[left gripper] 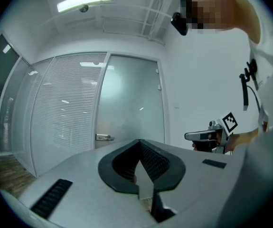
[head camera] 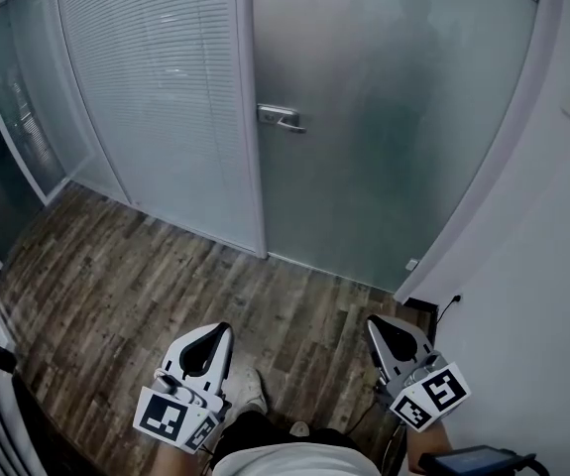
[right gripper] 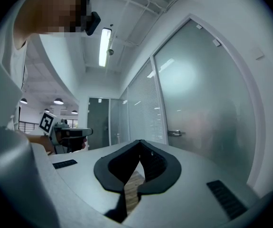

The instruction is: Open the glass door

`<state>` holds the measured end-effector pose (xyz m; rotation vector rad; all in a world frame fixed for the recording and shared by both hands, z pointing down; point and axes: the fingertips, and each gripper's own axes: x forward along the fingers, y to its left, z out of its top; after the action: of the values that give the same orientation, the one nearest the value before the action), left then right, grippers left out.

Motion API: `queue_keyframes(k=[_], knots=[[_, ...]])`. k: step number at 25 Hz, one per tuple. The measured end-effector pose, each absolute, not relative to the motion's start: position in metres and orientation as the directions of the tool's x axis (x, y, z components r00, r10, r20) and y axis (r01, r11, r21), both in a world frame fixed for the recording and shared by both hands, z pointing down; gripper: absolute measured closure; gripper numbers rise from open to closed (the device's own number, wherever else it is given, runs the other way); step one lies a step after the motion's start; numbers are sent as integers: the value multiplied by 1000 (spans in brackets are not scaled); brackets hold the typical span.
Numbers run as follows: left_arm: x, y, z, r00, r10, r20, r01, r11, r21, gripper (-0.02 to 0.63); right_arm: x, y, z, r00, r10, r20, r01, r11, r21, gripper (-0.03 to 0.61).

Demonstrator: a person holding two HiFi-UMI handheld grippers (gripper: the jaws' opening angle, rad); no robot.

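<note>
The frosted glass door (head camera: pixel 394 117) stands closed ahead, with a metal lever handle (head camera: pixel 281 117) at its left edge. Both grippers are held low, well short of the door and apart from the handle. My left gripper (head camera: pixel 225 327) has its jaws together with nothing between them. My right gripper (head camera: pixel 372 321) is likewise shut and empty. In the left gripper view the left gripper (left gripper: pixel 139 141) points level at the door, with the handle (left gripper: pixel 104 137) far off to its left. From the right gripper (right gripper: pixel 140 141) the handle (right gripper: pixel 175 133) is distant to the right.
A glass partition with white blinds (head camera: pixel 156 97) adjoins the door on the left. On the right a white wall (head camera: pixel 542 266) runs close by, with a cable (head camera: pixel 451 305) at its foot. Wood flooring (head camera: pixel 136 276) lies ahead, and the person's shoe (head camera: pixel 255 390) shows between the grippers.
</note>
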<state>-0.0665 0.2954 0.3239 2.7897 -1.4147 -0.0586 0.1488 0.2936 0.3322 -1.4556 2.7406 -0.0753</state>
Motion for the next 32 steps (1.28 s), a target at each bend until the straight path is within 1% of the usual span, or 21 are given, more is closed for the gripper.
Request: queue_keyframes(k=[11,16,22,26,32], knots=[[-80,167,323,619,-784,-54,-783,-621,44,614,132,174,327,-544,-839,-6,-838,544,-31,577],[-103,91,326,639,-768,-33,-766,-640,54,614,107,103,326,-525,-851,3,-850,525,-38,577],[-140,14,324,657,-752,-39,-751,-659,53,614,73,31,322,-504,-864,4,-864,503,-27,577],[-159,-25,321,667,-744,-42,-741,-668,70,614,53,-1,317,-493,-870,10,-870,492,-15,577],[-153,-62,329,702,-711,-28,-708,-702,79,614,52,-35,323,-471,-881,34,-882,471,-11,577]])
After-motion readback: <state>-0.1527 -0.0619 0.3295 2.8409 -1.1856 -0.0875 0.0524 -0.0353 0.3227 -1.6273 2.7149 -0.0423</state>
